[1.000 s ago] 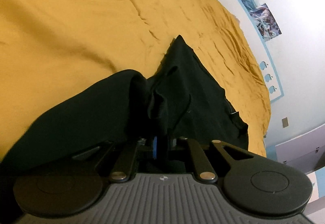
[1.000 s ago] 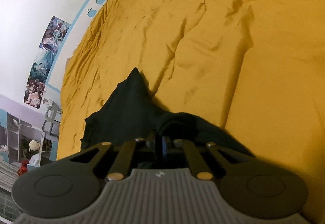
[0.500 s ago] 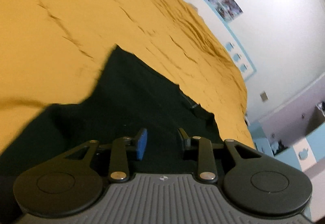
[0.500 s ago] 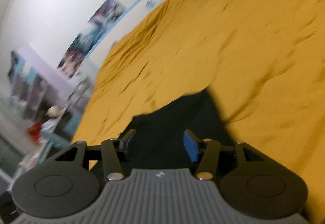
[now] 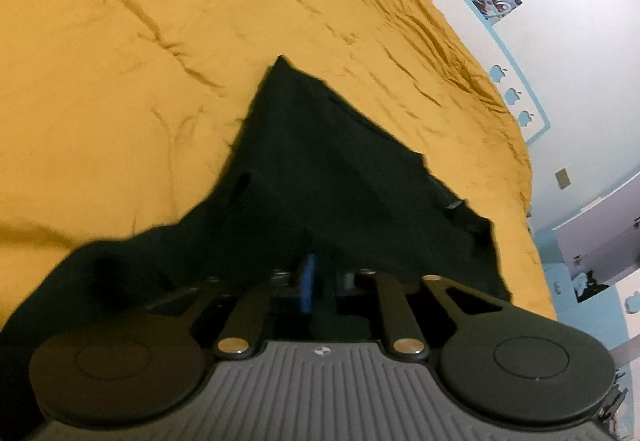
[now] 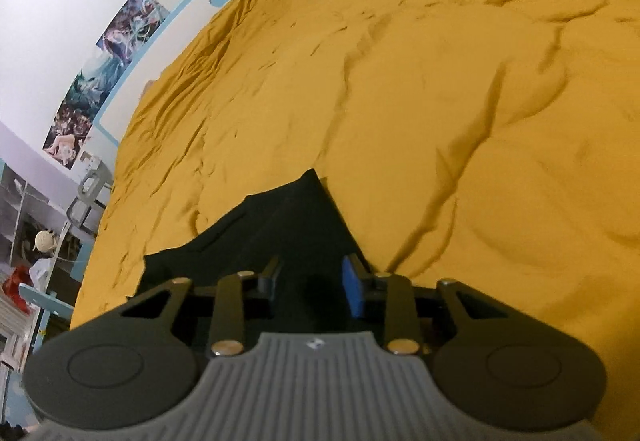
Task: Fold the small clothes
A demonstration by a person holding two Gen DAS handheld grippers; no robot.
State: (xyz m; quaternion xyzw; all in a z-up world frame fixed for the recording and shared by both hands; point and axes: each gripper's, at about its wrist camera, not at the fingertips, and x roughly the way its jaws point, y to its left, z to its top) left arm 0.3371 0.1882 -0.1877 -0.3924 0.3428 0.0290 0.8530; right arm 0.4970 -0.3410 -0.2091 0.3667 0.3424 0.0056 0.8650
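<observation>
On mustard bedspread (image 5: pixel 120 81), black garment (image 5: pixel 320 169) – edges ragged

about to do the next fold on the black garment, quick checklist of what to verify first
1. Black garment lies on the yellow bedspread: ok.
2. Right gripper free of cloth: ok, jaws apart, garment below them; they have just been closing slightly.
3. Left gripper free of cloth: cannot tell, jaws have just been narrowing and dark fabric hides the tips.
4. Garment flat: not ok, near edge looks rumpled.
5. Bedspread bare around the garment: ok, only wrinkles.
</observation>
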